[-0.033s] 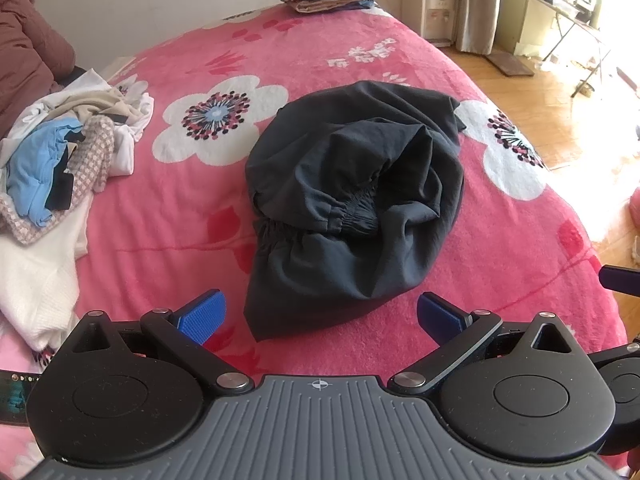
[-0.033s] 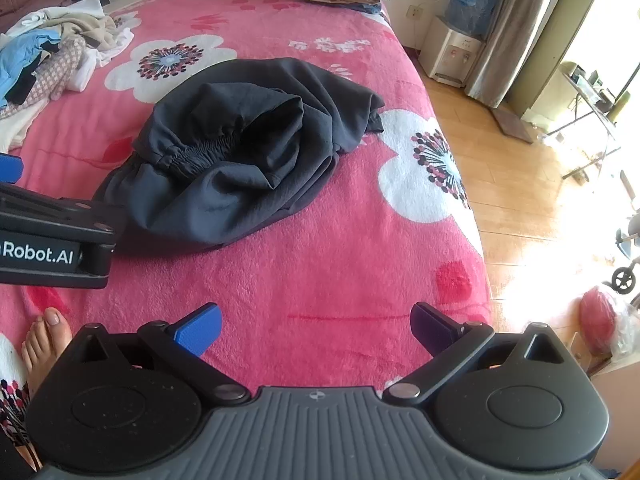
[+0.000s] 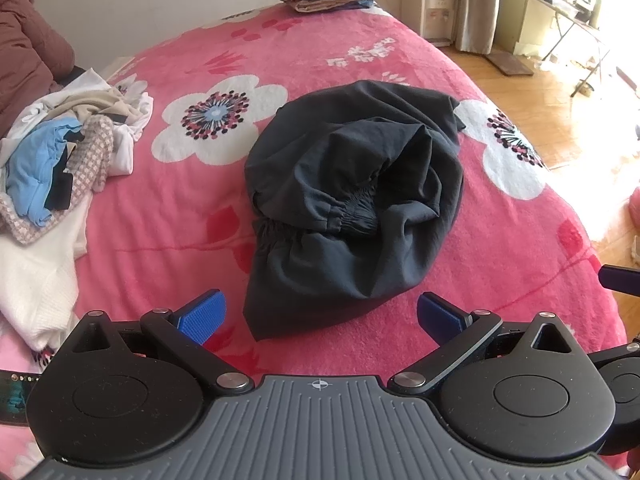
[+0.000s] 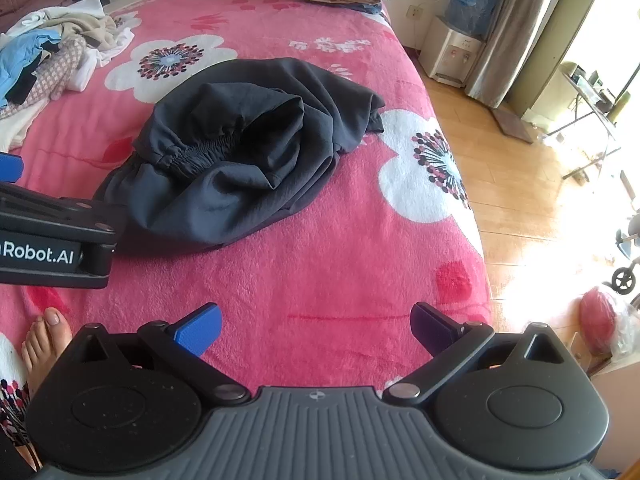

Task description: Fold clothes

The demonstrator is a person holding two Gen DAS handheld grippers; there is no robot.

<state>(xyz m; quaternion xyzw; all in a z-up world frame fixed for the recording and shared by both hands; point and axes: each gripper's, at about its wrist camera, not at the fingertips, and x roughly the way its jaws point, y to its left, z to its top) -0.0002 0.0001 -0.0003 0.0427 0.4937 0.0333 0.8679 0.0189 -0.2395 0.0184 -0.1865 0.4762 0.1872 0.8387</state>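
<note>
Lying crumpled mid-bed [image 3: 168, 240], dark garment [image 3: 352, 208], left gripper [image 3: 320, 314] spread wide near it, right gripper [image 4: 316, 326] likewise wide, nothing held.

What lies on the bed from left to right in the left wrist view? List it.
Jumbled pile of white, blue and checked clothes → white flower print on the pink blanket → crumpled black elastic-waist garment → second white flower print.
</note>
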